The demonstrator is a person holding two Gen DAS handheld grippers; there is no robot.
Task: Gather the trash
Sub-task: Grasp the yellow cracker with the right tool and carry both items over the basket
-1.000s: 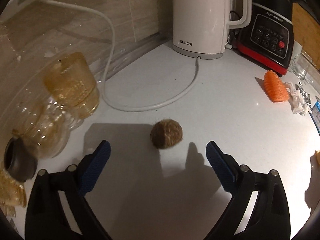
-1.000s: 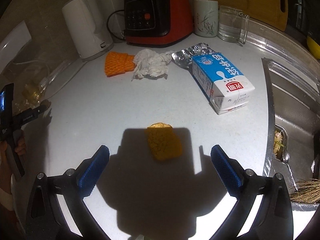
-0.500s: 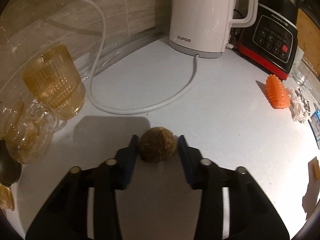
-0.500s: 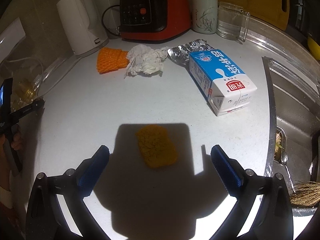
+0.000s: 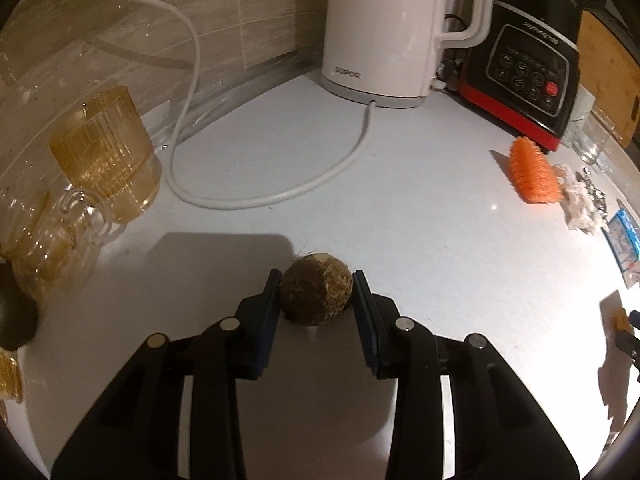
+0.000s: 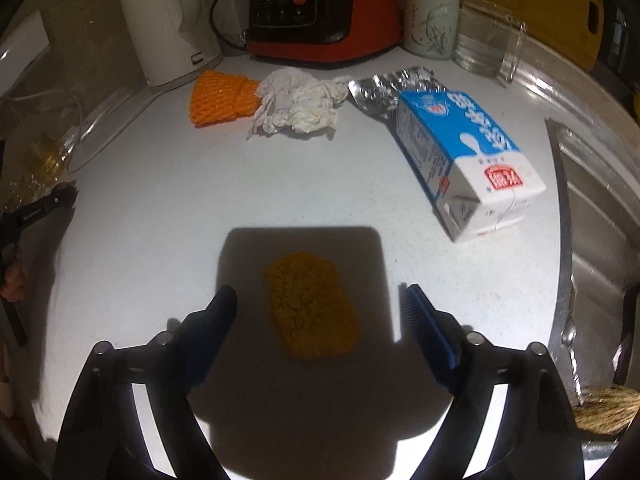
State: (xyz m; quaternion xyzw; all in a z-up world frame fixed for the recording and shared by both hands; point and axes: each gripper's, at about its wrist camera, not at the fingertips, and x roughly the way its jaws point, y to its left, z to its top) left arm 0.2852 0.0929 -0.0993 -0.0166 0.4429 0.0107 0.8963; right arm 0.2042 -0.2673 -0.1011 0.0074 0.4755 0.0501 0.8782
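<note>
Behind the brown ball (image 5: pixel 316 294), kettle cord (image 5: pixel 280 194), amber glasses (image 5: pixel 106 152) left

Your brown fuzzy ball (image 5: pixel 316 295): round, fibrous, sitting on white surface (image 5: pixel 400 184). Your orange peel piece (image 6: pixel 310 307): flat, oblong, in shadow. Beyond: orange foam net (image 6: pixel 222 98), crumpled tissue (image 6: pixel 298 106), foil (image 6: pixel 390 88), milk carton (image 6: pixel 466 160) on side.

Dim, hard shadows, fisheye-warped edges

My left gripper (image 5: pixel 316 298) clamps a brown fibrous ball (image 5: pixel 316 294) between both blue pads on the white counter (image 5: pixel 420 220), with a white kettle (image 5: pixel 384 28) well ahead and amber glasses (image 5: pixel 106 152) off left.
</note>
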